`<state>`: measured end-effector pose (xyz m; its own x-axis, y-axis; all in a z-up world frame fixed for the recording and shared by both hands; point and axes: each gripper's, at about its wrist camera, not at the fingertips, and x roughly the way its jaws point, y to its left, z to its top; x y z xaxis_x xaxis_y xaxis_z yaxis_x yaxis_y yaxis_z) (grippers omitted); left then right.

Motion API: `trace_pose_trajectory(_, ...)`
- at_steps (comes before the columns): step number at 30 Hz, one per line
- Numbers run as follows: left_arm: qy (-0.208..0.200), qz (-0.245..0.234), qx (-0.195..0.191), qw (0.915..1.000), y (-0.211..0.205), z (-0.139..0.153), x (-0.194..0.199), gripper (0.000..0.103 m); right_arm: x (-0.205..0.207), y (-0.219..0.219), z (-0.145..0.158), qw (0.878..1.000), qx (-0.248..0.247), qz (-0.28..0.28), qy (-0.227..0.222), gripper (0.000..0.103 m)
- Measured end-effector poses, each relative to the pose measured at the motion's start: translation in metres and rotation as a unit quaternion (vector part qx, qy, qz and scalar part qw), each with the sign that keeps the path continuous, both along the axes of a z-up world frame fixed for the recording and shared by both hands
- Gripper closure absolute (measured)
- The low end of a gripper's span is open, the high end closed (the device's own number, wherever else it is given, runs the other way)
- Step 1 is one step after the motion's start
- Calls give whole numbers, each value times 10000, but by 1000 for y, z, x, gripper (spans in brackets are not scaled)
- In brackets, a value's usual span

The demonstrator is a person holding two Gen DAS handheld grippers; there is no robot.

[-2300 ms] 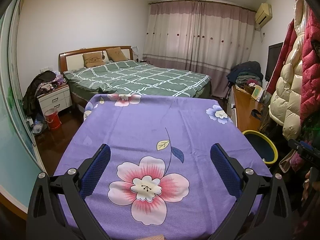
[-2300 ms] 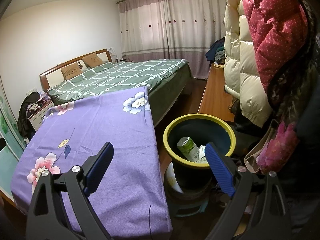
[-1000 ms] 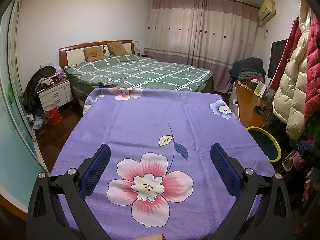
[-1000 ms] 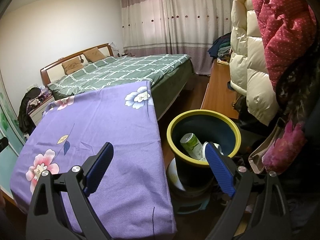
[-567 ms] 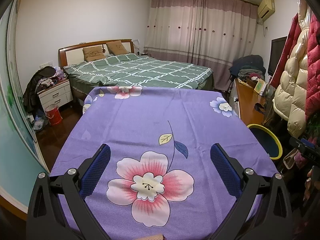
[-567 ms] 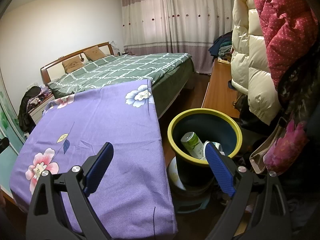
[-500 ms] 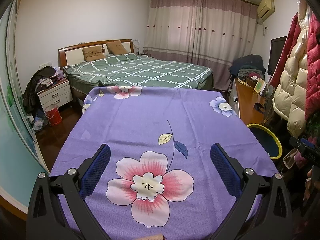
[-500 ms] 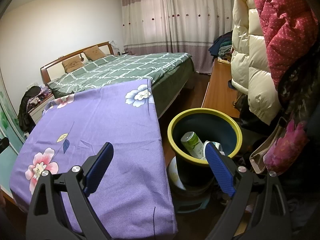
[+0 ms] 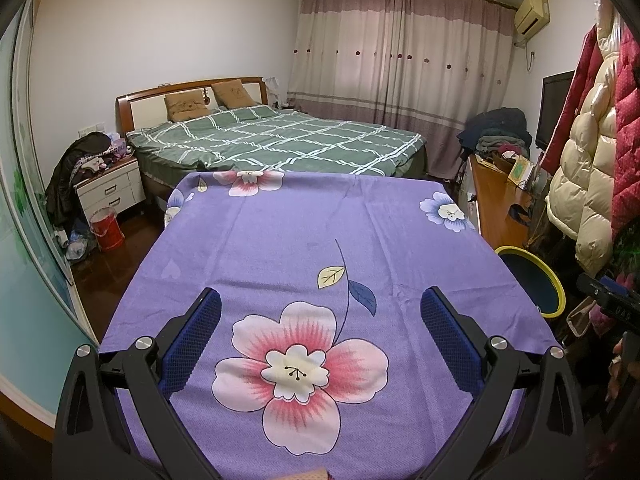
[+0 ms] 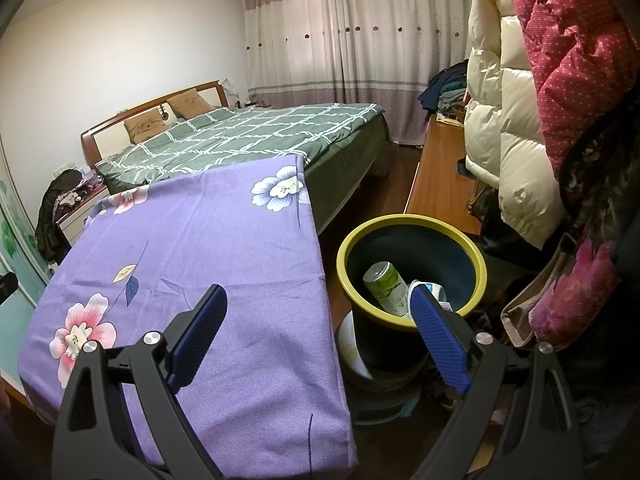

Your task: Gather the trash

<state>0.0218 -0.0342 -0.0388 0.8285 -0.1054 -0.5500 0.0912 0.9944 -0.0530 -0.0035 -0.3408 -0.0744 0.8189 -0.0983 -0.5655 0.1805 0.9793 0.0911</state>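
Observation:
A dark bin with a yellow rim (image 10: 412, 227) stands on the floor to the right of a table under a purple flowered cloth (image 10: 208, 248). A green and white can (image 10: 386, 284) and a white wrapper (image 10: 428, 292) lie inside the bin. My right gripper (image 10: 318, 300) is open and empty, held over the table's right edge beside the bin. My left gripper (image 9: 320, 300) is open and empty above the purple cloth (image 9: 304, 240). The bin's rim (image 9: 554, 284) shows at the right in the left wrist view.
A bed with a green checked cover (image 9: 280, 140) lies beyond the table. Puffy coats (image 10: 560, 80) hang at the right over the bin. A wooden desk (image 10: 436, 176) runs along the right wall. A white nightstand (image 9: 110, 190) and a red bucket (image 9: 106, 230) stand at the left.
Both views have shifted only slightly since 2.3 s ago; the left gripper dipped a little toward the cloth. Both grippers stay open and empty.

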Motion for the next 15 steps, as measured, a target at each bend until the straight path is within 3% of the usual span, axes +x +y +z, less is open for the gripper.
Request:
trace_pose_trajectory(8,83,-34,-99,9999,5,-3,17,5,4,2,2,10000,-9,57,-29,14)
trace_pose_trajectory(15,518,97,-54,9986,24,-20,98,5,58,33,1,9981,55,615,78,7)
